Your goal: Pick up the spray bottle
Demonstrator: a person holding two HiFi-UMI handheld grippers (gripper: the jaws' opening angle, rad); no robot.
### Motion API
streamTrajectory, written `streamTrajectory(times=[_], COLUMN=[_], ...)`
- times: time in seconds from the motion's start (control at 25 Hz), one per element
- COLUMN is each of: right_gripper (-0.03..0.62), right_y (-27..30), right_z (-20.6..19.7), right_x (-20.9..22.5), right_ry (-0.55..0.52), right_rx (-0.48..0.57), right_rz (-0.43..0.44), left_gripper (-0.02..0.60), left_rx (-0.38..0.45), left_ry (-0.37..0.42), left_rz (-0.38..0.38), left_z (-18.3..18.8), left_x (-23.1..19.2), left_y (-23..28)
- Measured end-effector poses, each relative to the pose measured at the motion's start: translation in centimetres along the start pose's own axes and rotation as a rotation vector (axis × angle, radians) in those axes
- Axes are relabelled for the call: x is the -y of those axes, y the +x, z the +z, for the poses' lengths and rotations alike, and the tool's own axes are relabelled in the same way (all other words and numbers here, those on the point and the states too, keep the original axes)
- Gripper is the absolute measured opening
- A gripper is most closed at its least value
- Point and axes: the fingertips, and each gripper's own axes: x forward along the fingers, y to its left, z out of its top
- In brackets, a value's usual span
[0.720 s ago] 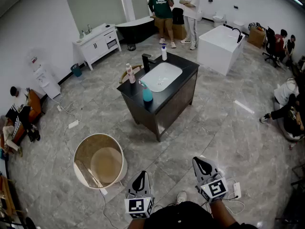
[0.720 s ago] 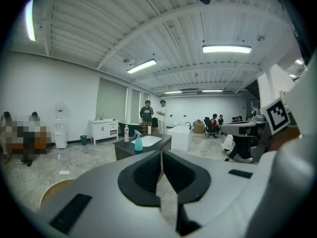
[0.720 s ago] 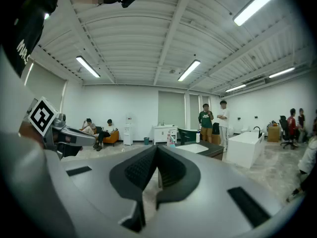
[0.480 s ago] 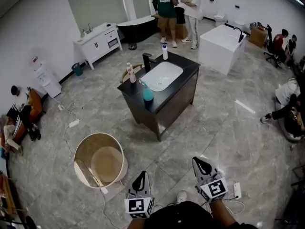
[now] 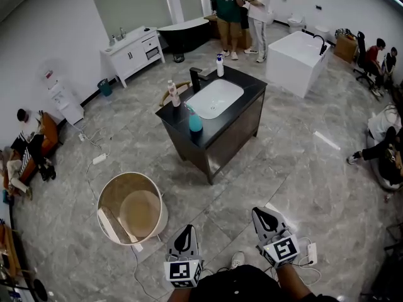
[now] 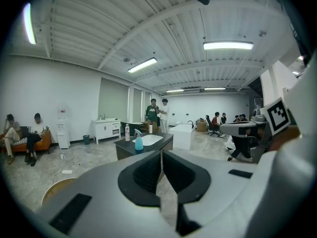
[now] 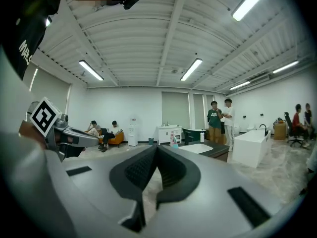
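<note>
A black vanity cabinet [image 5: 217,134] with a white basin [image 5: 215,98] is standing in the middle of a big room with a marble floor. The blue spray bottle [image 5: 195,122] is standing upright on its counter, at the edge facing the person, between that edge and the basin. It is well apart from both grippers.

The left gripper [image 5: 184,236] and the right gripper [image 5: 269,219] are hanging low, close to the person's body and pointing toward the vanity. Both pairs of jaws are pressed together with nothing between them. In the left gripper view the bottle [image 6: 138,142] is showing far off, above the closed left gripper [image 6: 161,168]; the right gripper [image 7: 156,168] is looking at the same counter.

I judge that the step in hand is the approach. The next move is calling for walking up to the counter, spreading the jaws of one gripper and closing them around the bottle's body.

A round wooden tub [image 5: 104,216] is lying on the floor to the left of the straight way, so the way itself seems open. On the counter, a black faucet [image 5: 194,79] is standing at the far-left edge, a pink-and-white bottle [image 5: 171,94] near the left corner and a white pump bottle [image 5: 220,65] at the far corner, all apart from the spray bottle.
</note>
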Motion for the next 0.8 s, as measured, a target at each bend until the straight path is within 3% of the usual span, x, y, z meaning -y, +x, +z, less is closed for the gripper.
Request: streamTrajectory(times=[0.32, 0.56, 0.8], right_gripper=[-0.005, -0.006, -0.006], right_y=[2.0, 4.2, 8.5], right_z=[-2.1, -1.4, -1.7], right_x=[1.7, 3.5, 5.5], right_ry=[-0.026, -0.005, -0.045], right_rx=[-0.026, -0.033, -0.029], right_rz=[0.108, 0.120, 0.140], left_gripper=[0.020, 0.020, 0.020], left_rx=[0.005, -0.010, -0.004], left_ry=[-0.023, -0.033, -0.044], left_rz=[0.072, 0.089, 0.076], left_z=[0.1, -0.1, 0.4], left_x=[0.7, 1.1, -0.5], left_y=[1.8, 3.8, 8.9])
